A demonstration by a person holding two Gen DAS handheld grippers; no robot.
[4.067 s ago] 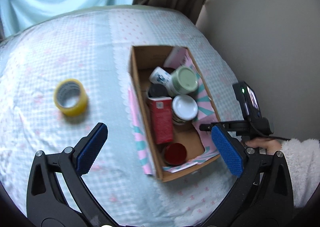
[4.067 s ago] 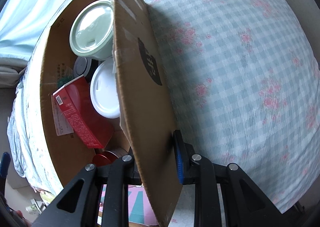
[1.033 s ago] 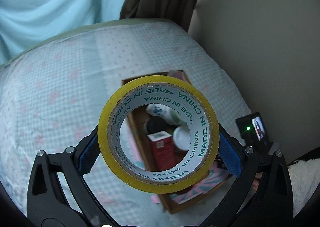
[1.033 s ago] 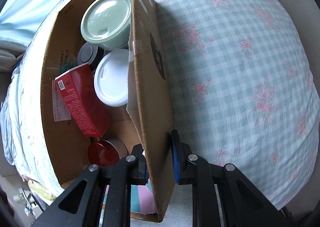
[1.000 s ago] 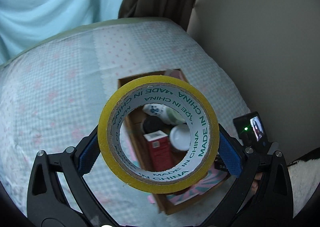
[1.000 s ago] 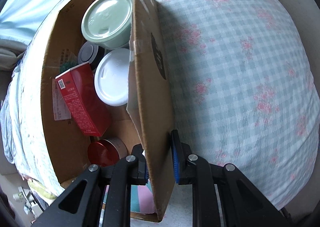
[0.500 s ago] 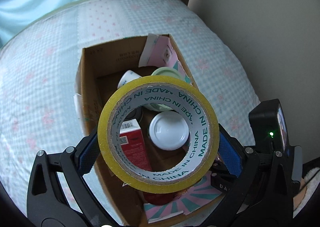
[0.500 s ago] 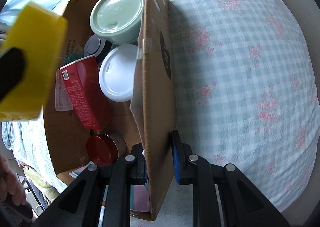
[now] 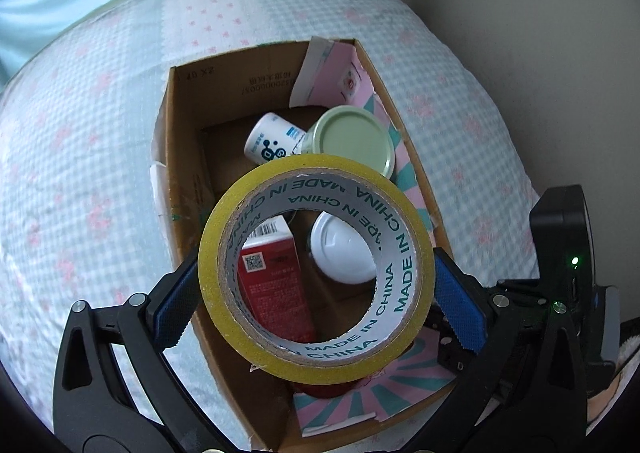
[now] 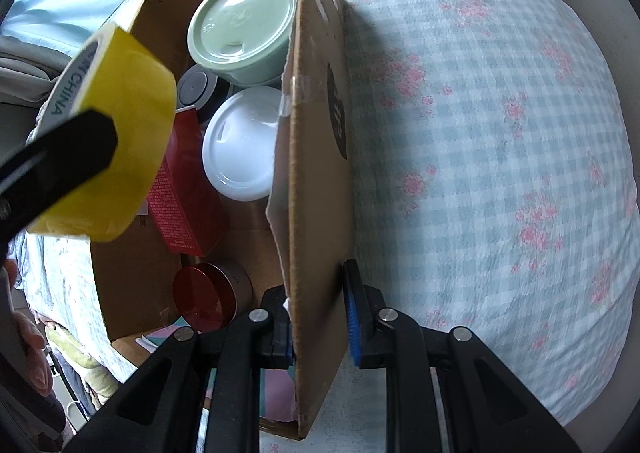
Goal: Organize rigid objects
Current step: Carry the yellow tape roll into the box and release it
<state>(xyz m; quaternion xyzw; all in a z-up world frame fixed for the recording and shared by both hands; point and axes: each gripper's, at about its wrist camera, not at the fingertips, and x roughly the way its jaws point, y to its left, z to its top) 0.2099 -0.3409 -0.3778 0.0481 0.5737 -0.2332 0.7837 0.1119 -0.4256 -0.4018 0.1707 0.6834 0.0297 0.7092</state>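
The left gripper point(image 9: 316, 289) clamps the yellow tape roll point(image 9: 256, 313) by its outer sides, holding it above the open cardboard box point(image 9: 184, 157) on the bed point(image 9: 80, 133); inside the box lie a red carton point(image 9: 276, 293), a white lid point(image 9: 344, 249), a green-lidded jar point(image 9: 352, 141), a small white bottle point(image 9: 268, 141) and a red round tin point(image 10: 200, 301); the right gripper point(image 10: 320, 317) is pinched closed on the box's side wall point(image 10: 316, 181), at its near end.
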